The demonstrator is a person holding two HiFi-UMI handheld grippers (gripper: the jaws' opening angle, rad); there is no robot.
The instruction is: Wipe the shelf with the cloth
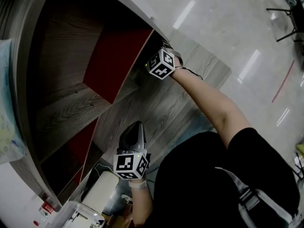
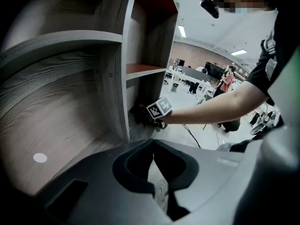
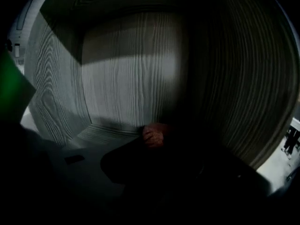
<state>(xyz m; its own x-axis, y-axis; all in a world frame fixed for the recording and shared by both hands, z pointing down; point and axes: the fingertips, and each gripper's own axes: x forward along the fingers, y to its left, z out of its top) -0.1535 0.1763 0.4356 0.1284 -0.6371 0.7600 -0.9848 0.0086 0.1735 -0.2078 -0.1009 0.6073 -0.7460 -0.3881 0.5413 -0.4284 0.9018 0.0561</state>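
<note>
Gripping one cloth, right gripper (of two) sits inside shelf.

Grey wood-grain shelf unit w/ red back panels fills the left side. Right gripper, marker cube facing up, reaches into a compartment at the unit's far end; jaw tips hidden inside. Left gripper is lower, tips toward the shelves, apart from them. Black shirt, 2 bare forearms. Glossy floor at right.

Glossy grey floor, red floor line; distant desks
</note>
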